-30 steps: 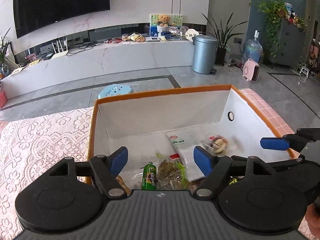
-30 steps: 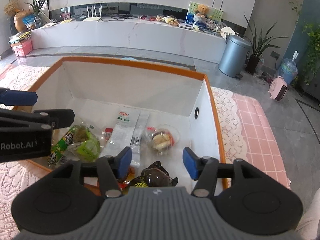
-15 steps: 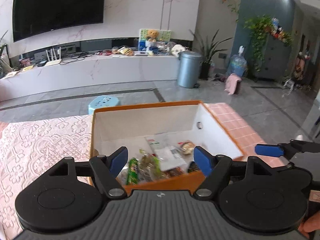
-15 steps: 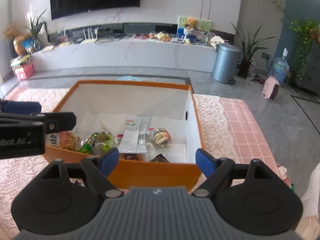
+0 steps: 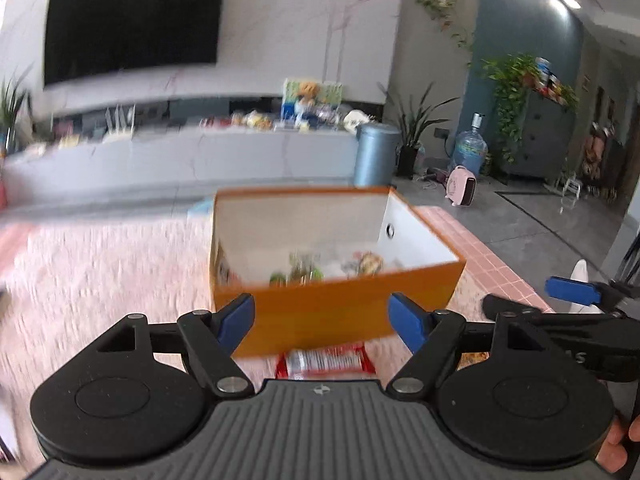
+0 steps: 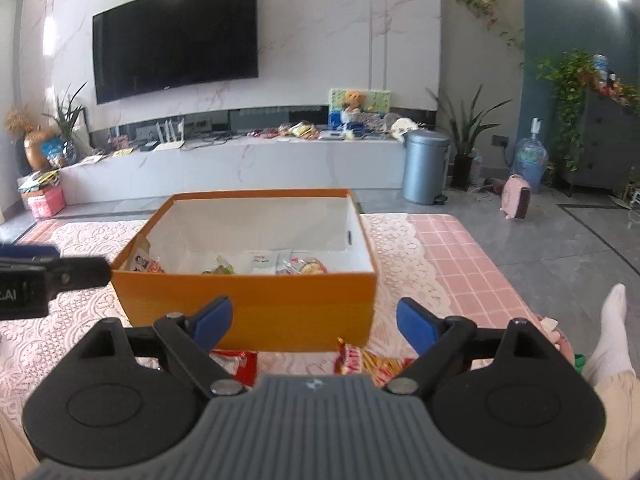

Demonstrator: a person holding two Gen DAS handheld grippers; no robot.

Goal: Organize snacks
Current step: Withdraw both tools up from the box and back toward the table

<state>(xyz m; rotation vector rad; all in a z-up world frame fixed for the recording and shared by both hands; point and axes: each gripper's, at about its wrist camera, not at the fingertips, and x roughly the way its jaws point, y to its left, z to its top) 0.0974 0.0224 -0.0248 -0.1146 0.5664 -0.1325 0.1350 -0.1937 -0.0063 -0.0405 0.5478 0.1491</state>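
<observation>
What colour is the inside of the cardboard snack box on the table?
White inside, orange outside; the open cardboard snack box shows best in the right wrist view.

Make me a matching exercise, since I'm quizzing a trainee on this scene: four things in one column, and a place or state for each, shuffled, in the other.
Things
1. orange box
2. red snack packet
3. left hand-held gripper
4. grey bin

Places or states
A. on the floor by the white TV bench
B. on the lace cloth, holding several snacks
C. open and holding nothing
D. on the cloth just in front of the box's near wall

Pairs: 1-B, 2-D, 3-C, 4-A
</observation>
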